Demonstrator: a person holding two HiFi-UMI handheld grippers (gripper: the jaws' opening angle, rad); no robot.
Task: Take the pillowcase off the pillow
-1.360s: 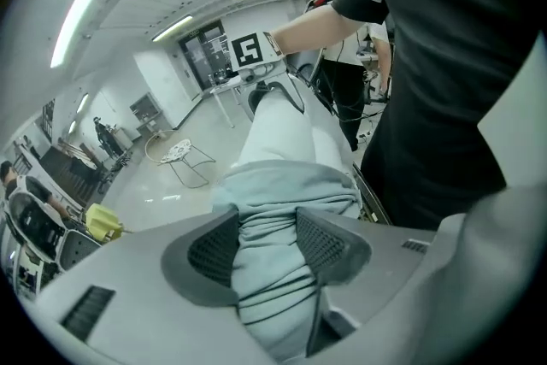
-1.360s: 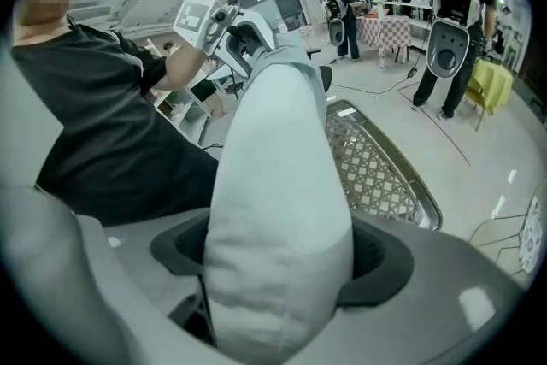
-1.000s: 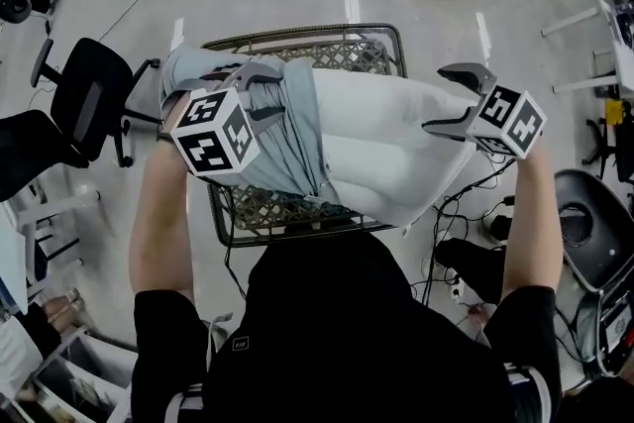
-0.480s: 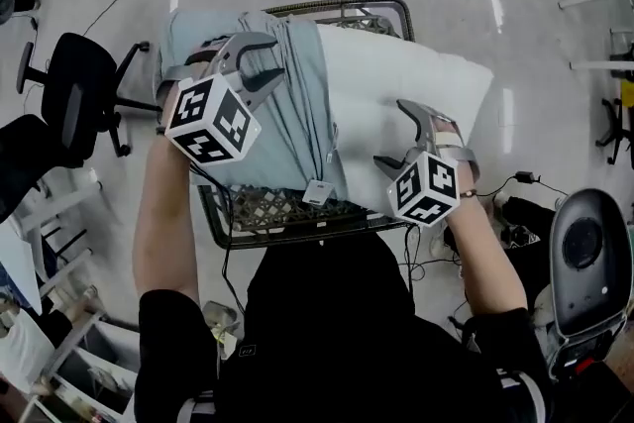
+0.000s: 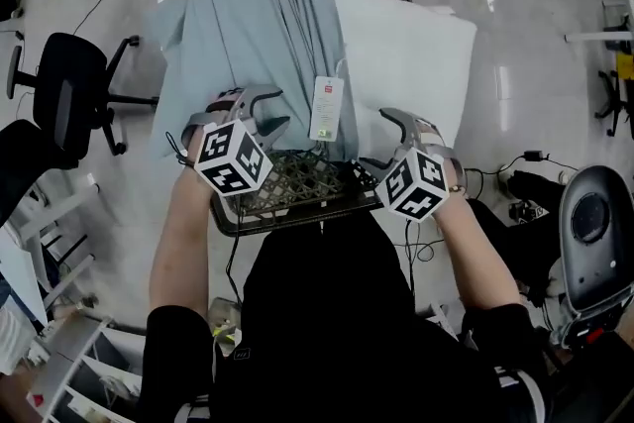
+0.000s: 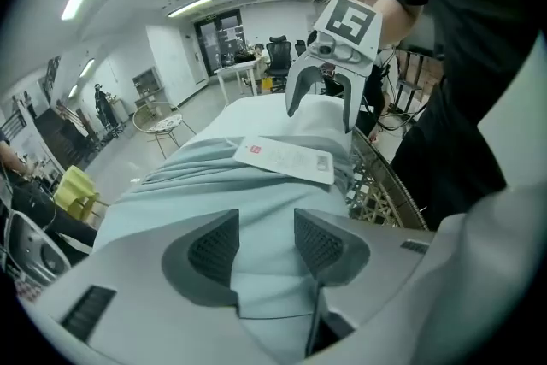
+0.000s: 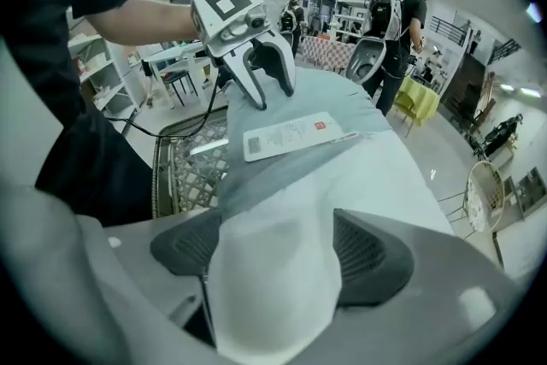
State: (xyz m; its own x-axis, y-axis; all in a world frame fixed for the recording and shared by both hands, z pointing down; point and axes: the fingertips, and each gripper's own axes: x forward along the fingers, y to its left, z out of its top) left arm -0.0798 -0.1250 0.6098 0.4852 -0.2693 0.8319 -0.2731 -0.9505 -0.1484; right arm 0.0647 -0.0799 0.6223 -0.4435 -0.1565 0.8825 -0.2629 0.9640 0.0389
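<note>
The pillow (image 5: 411,54) lay across the wire-mesh stand (image 5: 297,185) and covered most of it. It was a plump white rectangle with a smooth, faintly sheened cover. The pillowcase (image 5: 243,40), soft pale blue-grey cloth, sheathed only the half on the person's left. It was gathered into long lengthwise pleats where it met the bare white. A white card tag (image 5: 325,108) with a small red mark rested flat on the cloth near that edge.

Down at the near side, the left gripper (image 6: 265,239) was clamped on the pillowcase, with a flat fold of blue cloth filling the gap between its ribbed dark grey pads. The right gripper (image 7: 278,248) had just been closing. Its jaws, set wider, were pinched on the near corner of the pillow, and the white bulk bulged up between the pads.

The stand's top was a dark metal lattice of diamond-shaped openings inside a rounded rim. A strip of it showed bare between the bedding and the person's black shirt (image 5: 337,312).

In the head view both marker cubes sat over the jaws and covered the grips themselves.

All around was polished grey floor (image 5: 109,203) streaked with lamp glare. A black office chair (image 5: 64,89) stood off to the left, and cables (image 5: 495,175) trailed on the right beside a rounded grey machine (image 5: 592,233).
</note>
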